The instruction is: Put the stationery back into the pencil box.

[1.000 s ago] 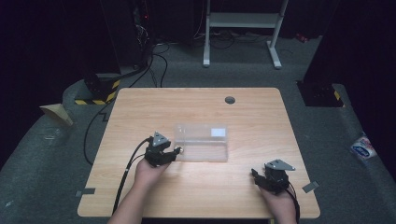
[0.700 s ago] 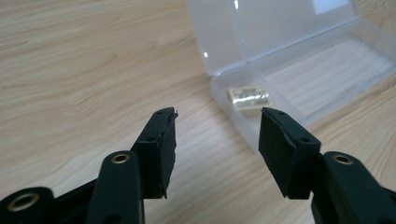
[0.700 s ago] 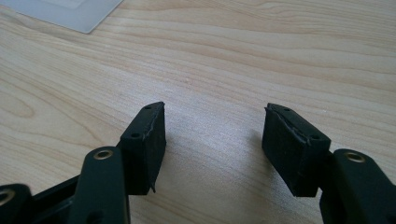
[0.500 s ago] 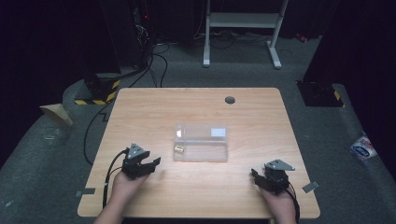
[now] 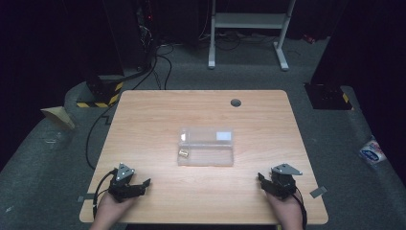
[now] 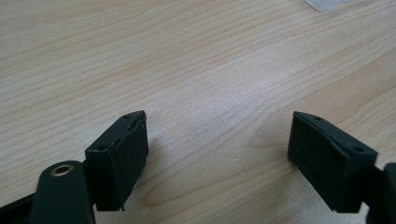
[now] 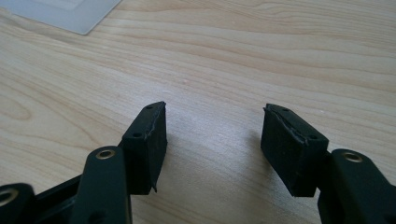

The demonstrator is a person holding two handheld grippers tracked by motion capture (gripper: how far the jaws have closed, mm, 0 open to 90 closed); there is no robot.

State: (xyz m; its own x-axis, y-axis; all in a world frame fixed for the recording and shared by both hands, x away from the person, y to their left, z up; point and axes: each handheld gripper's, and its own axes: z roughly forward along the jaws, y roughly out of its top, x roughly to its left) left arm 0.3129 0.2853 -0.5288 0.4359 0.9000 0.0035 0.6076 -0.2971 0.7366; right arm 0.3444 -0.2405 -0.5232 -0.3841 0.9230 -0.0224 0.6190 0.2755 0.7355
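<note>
A clear plastic box [image 5: 206, 146] lies in the middle of the wooden table [image 5: 201, 110], with a small brass-coloured piece [image 5: 183, 153] inside its left end. My left gripper [image 5: 139, 184] rests near the table's front left edge, open, with bare wood between its jaws [image 6: 217, 144]. My right gripper [image 5: 265, 181] rests near the front right edge, also open and holding nothing [image 7: 212, 140]. A corner of the box [image 7: 65, 11] appears at the top left of the right gripper view, and a sliver of the box [image 6: 327, 3] at the top right of the left gripper view.
A dark round grommet [image 5: 235, 102] is set in the table near its far edge. Cables [image 5: 95, 139] trail off the table's left side to the floor. A white desk frame [image 5: 246, 28] stands beyond the table. Bare wood surrounds the box.
My left gripper has pulled back from the box's left end to the front left of the table, leaving the small brass piece inside the box. The right gripper has stayed put.
</note>
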